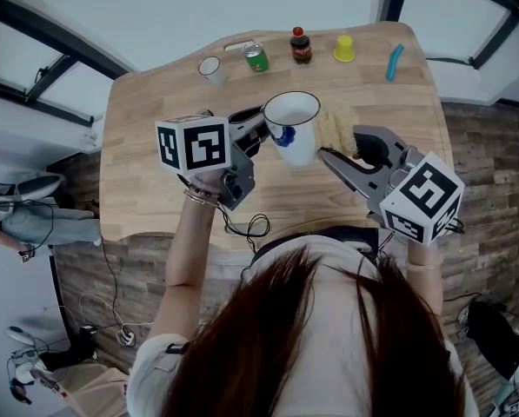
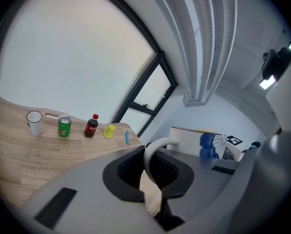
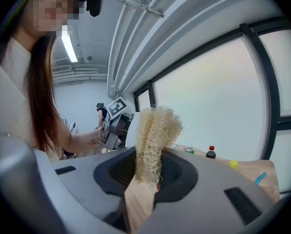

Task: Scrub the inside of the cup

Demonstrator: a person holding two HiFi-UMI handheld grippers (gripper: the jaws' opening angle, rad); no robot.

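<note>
Long brown hair point(image 1: 311, 337) nearest, two grippers raised over a pale wooden table point(image 1: 155, 94).
Left gripper point(image 1: 257, 130) clamps the handle of the white cup with a blue print point(image 1: 292, 130), held mouth-up above the table's middle. Right gripper point(image 1: 353, 148) pinches a straw-coloured loofah scrubber point(image 1: 336, 127) just right of it. A green can point(image 1: 256, 57) and dark cola bottle point(image 1: 301, 46) stand along the far edge.

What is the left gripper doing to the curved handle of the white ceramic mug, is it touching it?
Touching. The left gripper view shows the left gripper with its jaws closed on the curved handle of the white ceramic mug, both pads against it.
</note>
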